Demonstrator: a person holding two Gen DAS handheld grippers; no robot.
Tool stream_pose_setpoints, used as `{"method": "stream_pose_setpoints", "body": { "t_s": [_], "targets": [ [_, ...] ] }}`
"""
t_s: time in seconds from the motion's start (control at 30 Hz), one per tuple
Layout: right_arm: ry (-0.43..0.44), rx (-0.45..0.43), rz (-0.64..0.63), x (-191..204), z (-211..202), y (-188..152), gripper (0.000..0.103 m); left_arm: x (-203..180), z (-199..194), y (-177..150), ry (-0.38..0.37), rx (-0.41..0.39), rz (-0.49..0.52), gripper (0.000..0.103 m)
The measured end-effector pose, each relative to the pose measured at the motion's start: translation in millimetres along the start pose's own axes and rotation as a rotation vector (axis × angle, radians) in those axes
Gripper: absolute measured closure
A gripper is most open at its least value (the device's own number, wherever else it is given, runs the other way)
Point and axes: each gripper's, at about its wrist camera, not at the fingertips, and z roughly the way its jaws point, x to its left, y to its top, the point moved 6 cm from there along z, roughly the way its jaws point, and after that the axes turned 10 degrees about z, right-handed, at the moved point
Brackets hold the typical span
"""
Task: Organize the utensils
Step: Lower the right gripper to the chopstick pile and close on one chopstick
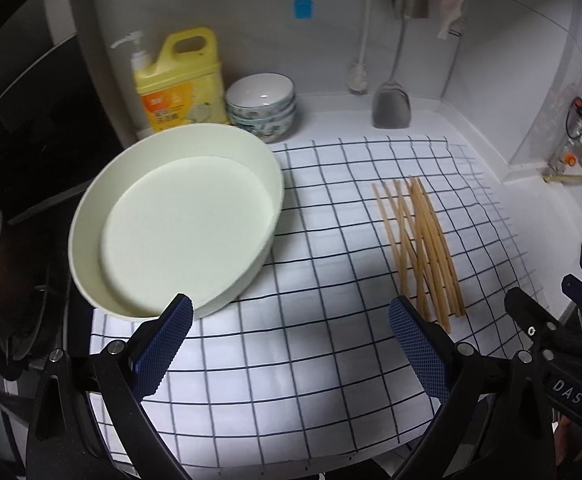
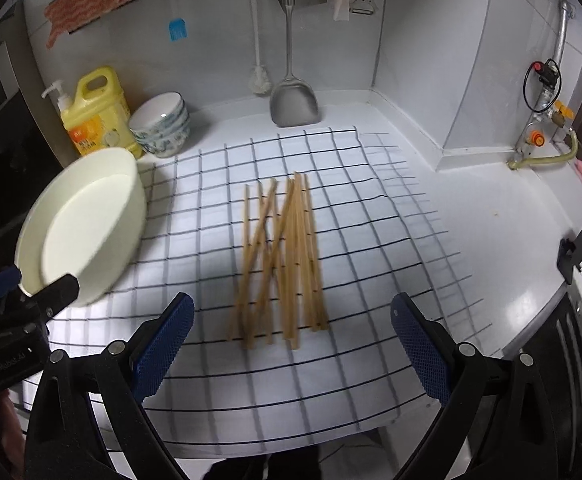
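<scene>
Now, step: chopsticks [image 2: 281, 258] lie loose, none gathered.
Tools: left tool [image 1: 291, 322], right tool [image 2: 293, 320] gape wide, hold nothing.
Next: probably pinch chopsticks, carry to dish [image 1: 251, 148].

Dim pics w/ glare on cloth [image 1: 291, 360], blurry chopsticks [image 2: 283, 260], fisheye-warped edges.

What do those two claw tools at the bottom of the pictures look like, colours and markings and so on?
Each hand-held gripper is black, with two slotted arms joined by silver round-headed bolts. The left hand-held gripper and right hand-held gripper both end in fingers faced with blue, finely textured pads. White lettering reading "DAS" shows on the right one's body in the left view. No cables or sleeves are visible.
</scene>
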Motion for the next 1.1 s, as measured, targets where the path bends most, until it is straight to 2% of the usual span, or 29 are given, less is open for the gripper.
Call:
{"method": "stream_pose_setpoints", "body": {
  "t_s": [0.17,0.33,0.5,0.57,0.7,0.87,1.1],
  "targets": [
    [-0.033,-0.049,-0.03,-27.9,14.2,-1.6,0.009,-20.8,21.3,2.0,0.007,0.01,0.017,0.006],
    [-0.01,-0.023,-0.029,-56.9,45.0,1.0,0.009,-42.1,41.3,2.5,0.016,0.007,0.001,0.006],
    [0.11,0.024,-0.041,-72.7,87.2,-1.5,0.009,-60.4,64.4,0.7,0.01,0.005,-0.05,0.006],
    [0.129,0.032,-0.065,-70.8,98.0,-2.0,0.009,-64.7,73.8,-0.3,0.033,-0.002,-0.064,0.006],
    [0.112,0.01,-0.113,-70.9,120.9,1.6,0.009,-64.8,91.7,-0.3,0.061,0.001,-0.093,0.006],
    [0.103,0.026,-0.12,-73.0,147.0,0.9,0.009,-64.6,108.8,-2.8,0.048,-0.011,-0.115,0.006],
    [0.063,0.039,-0.115,-74.0,165.2,-0.6,0.009,-71.5,128.9,-6.5,0.042,0.001,-0.088,0.006]
  ]
}}
